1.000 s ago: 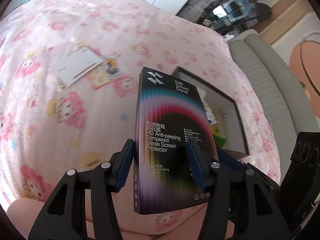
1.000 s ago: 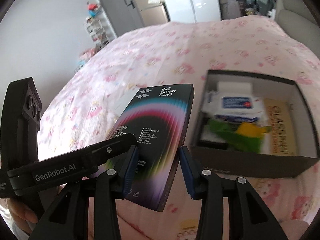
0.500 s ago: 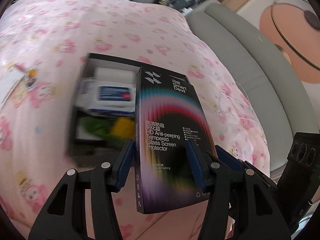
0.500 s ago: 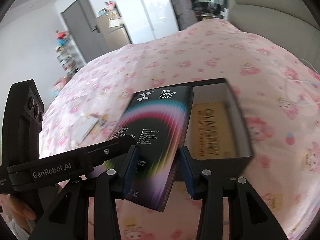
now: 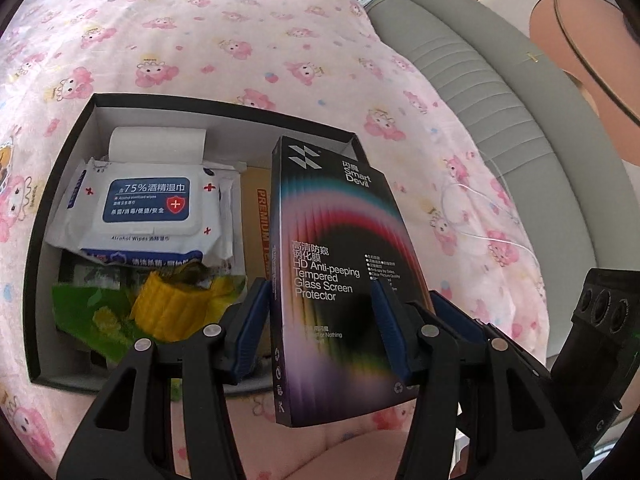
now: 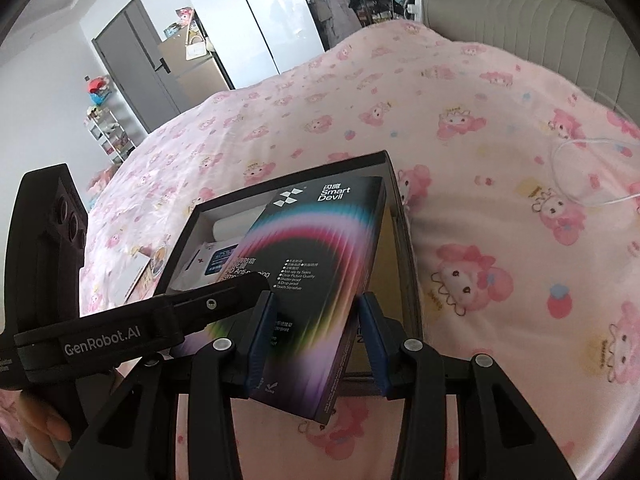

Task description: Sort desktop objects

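A black screen protector box (image 5: 336,276) with a rainbow arc and white "Smart Devil" lettering is held tilted above the right part of an open black storage box (image 5: 60,160) containing alcohol wipes (image 5: 148,204), a yellow-green packet (image 5: 160,304) and a tan carton (image 5: 256,216)

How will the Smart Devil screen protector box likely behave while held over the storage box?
The screen protector box keeps flat faces between both grippers' fingers, so probably stiff. Thin and flat, likely light. Its glossy print may slip; the glass inside suggests fragility.
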Tool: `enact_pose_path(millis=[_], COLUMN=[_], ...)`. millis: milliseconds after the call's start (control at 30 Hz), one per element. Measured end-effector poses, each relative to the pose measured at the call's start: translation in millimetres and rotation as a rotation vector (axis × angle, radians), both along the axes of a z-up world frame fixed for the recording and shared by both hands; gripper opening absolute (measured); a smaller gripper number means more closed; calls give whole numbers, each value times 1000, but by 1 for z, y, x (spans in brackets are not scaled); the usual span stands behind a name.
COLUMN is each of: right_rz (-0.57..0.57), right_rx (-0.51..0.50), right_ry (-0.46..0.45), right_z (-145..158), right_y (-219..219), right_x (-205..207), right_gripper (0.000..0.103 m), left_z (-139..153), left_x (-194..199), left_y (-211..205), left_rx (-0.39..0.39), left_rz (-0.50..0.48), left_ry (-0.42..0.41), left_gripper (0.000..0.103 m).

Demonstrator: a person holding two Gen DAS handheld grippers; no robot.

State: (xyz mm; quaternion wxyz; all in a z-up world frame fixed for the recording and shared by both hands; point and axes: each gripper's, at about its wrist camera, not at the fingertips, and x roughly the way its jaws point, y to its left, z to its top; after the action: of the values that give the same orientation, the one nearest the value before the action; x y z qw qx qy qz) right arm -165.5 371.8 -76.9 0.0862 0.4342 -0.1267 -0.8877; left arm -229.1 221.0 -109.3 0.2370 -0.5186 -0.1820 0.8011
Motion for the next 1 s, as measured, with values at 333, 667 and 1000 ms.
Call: enact_pose_path(millis=[333, 667, 1000], right_rz=[21, -21, -68], right_rx=[-22, -9, 24], right_ry=[-61, -58, 15], right_z=[-33, -44, -44], right_y=[7, 2, 4], right_x=[-25, -43, -28], right_gripper=[38, 38, 37], left_z=[-32, -45, -29], left_x=[-17, -35, -26], left_y=[4, 2, 13], left_rx=[-26, -33, -146], left_rz=[36, 62, 11], left_ry=[-57, -66, 13], left_gripper=[52, 46, 43])
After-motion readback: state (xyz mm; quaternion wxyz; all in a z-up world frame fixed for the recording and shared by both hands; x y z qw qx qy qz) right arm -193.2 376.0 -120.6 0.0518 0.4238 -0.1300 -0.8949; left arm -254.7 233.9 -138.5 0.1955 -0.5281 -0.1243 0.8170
